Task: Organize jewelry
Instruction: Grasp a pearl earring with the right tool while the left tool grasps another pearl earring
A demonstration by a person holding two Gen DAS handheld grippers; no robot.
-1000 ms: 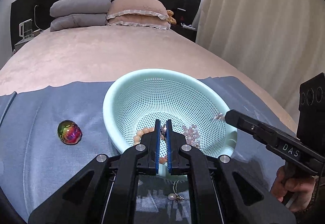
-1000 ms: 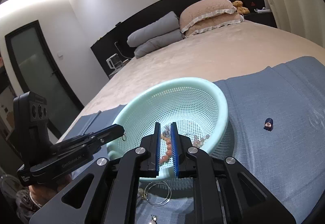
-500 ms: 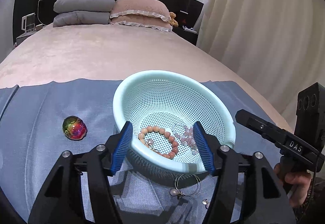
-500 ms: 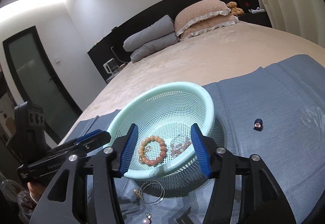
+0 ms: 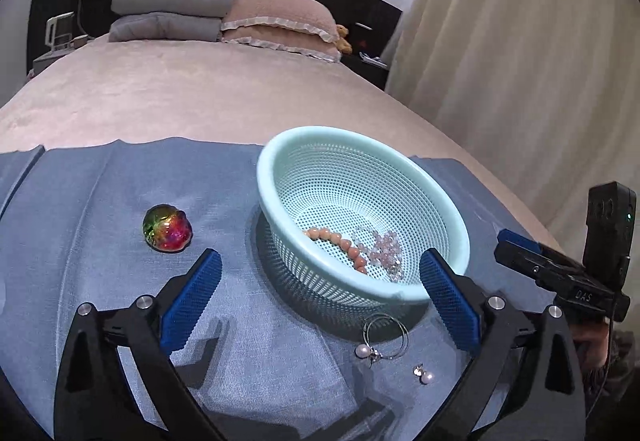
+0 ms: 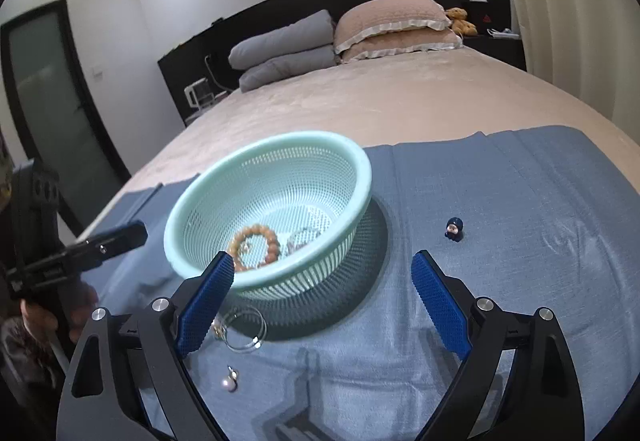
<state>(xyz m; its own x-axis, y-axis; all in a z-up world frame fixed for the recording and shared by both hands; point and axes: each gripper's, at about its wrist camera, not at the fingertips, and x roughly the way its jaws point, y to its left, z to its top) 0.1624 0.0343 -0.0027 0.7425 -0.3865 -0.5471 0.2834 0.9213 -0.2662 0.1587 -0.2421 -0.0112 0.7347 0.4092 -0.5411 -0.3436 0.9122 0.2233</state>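
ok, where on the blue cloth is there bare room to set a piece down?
Free: the blue cloth left of the mint perforated plastic basket, around the iridescent bead, and the stretch right of the small navy figurine. Crowded: in front of the basket, where the wire hoop earrings and pearl stud lie.

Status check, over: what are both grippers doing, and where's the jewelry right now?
Left gripper open, empty; right gripper open, empty. Bead bracelet in basket. Hoop earring and pearl stud outside it on cloth. Nothing blocking.
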